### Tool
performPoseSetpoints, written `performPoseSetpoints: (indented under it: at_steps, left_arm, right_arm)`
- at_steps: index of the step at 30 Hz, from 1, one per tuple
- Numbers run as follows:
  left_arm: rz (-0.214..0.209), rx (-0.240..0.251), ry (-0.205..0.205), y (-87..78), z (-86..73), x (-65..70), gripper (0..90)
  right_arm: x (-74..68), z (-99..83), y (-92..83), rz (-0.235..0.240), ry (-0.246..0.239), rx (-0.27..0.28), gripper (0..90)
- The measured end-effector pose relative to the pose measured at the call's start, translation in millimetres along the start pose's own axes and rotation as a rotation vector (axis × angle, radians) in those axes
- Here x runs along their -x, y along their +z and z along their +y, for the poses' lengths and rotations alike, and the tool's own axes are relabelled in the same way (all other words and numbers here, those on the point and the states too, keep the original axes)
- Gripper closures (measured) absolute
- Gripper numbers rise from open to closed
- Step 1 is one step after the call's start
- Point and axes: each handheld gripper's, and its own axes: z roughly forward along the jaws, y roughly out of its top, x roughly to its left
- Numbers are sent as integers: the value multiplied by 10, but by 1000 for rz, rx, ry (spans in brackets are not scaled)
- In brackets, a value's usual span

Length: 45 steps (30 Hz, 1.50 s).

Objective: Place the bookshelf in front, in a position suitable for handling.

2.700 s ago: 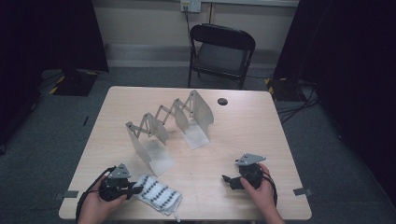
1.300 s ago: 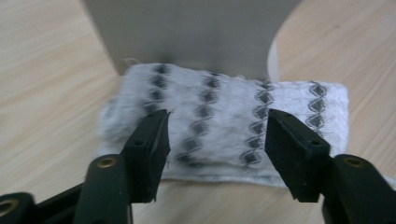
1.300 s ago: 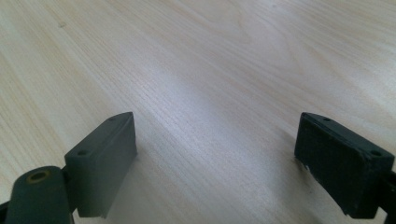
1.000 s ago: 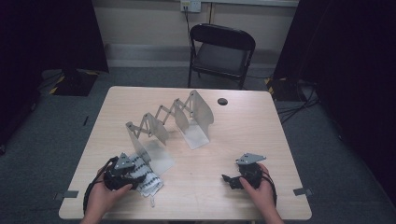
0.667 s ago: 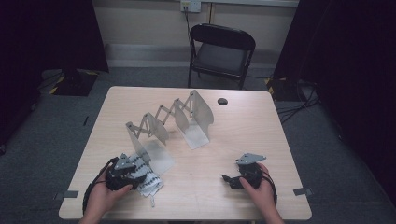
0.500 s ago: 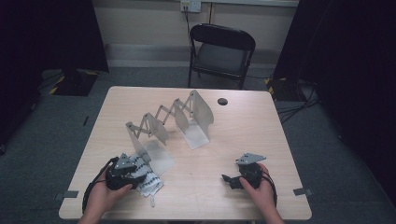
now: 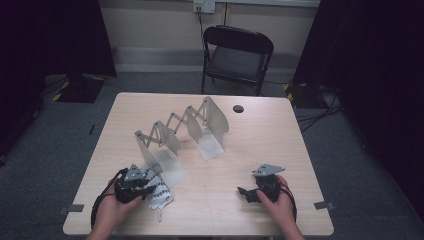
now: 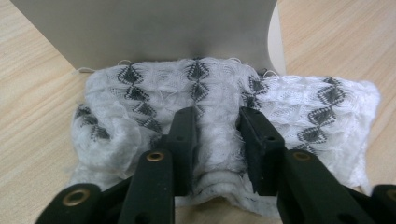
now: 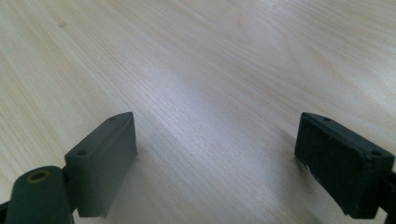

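Left hand-held gripper (image 8: 215,140) has just been closing its jaws on the patterned cloth (image 8: 215,98), and in the left gripper view a ridge of bunched white fabric is squeezed between the two black pads, so the cloth is pinched rather than merely straddled. Puckering between the pads suggests the grip was taken on a gathered fold, probably because a flat cloth gives the jaws nothing to bite. In the high view the cloth (image 7: 159,194) lies near the table's (image 7: 280,140) near left corner, crumpled under the left hand-held gripper (image 7: 134,184), with its far edge touching the upright end plate of the metal accordion rack (image 7: 180,127). That plate (image 8: 144,32) rises right behind the cloth, which likely explains the low, nearly level approach: the rack blocks any reach from the far side. From this end the rack stretches diagonally toward the table's far edge.

Right hand-held gripper (image 9: 215,163) has its jaws spread wide over bare wood with nothing between them; in the high view it (image 7: 265,186) rests near the near right part of the table, well apart from the cloth. My guess is that it waits there to take a second edge once the cloth is lifted. A small dark disc (image 7: 238,108) sits by the far edge, uninvolved.
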Motion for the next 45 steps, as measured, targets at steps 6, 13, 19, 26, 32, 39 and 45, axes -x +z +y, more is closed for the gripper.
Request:
performPoseSetpoints:
  at_steps: [6,13,19,26,32,39,45]
  left_arm:
    - [-1,-1,-20,6,20,20,728]
    - [-9,-12,-27,-5,38,0,739]
    - [-24,-8,-52,-56,66,-25,743]
    - [-42,12,-55,-227,145,-33,743]
    - [-46,33,-63,-412,240,-70,743]
    - [-34,47,-65,-537,301,-94,742]
    - [-31,48,-57,-670,419,-104,742]
  right_arm:
    - [1,3,3,2,0,0,120]
    - [1,3,3,1,0,0,120]
    - [2,3,3,2,0,0,119]
    - [2,3,3,2,0,0,120]
    - [2,3,3,2,0,0,120]
    - [1,6,5,0,2,-2,119]
    - [1,7,5,0,2,-2,120]
